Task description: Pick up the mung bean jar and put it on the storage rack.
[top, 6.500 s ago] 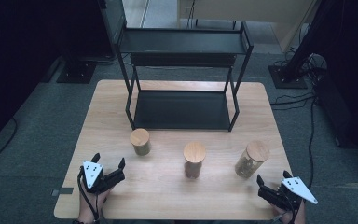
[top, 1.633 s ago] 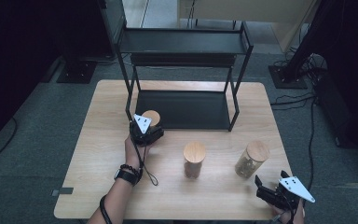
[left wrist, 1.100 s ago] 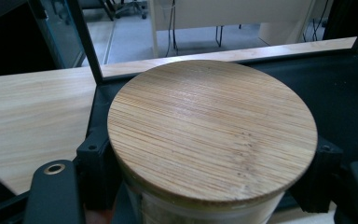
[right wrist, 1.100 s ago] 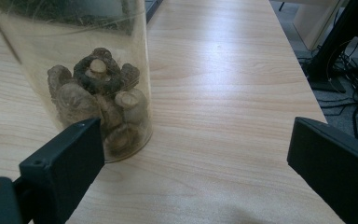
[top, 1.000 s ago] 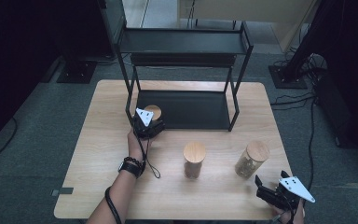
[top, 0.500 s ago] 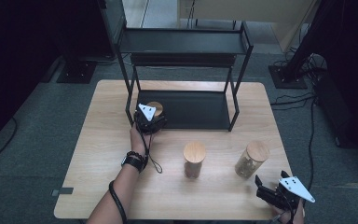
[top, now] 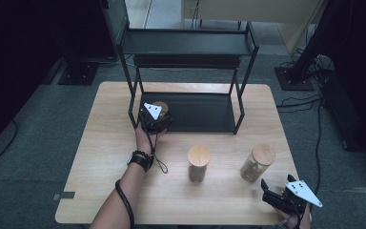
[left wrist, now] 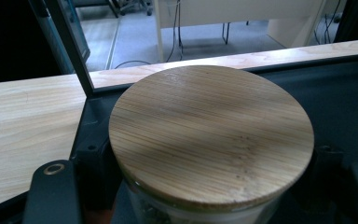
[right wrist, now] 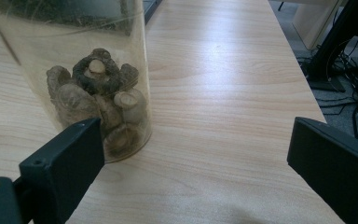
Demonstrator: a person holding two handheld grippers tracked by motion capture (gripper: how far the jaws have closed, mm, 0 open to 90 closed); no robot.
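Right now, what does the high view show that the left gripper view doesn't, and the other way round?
High view alone: the whole table, two more jars, one with a wooden lid and one of dried mushrooms, the rack's top shelf, and the right tongs open near the table's front edge. Left gripper view alone: the grain of the lid up close and the glass rim beneath it. Both share: the left tongs shut on the small jar at the left end of the rack's bottom shelf.
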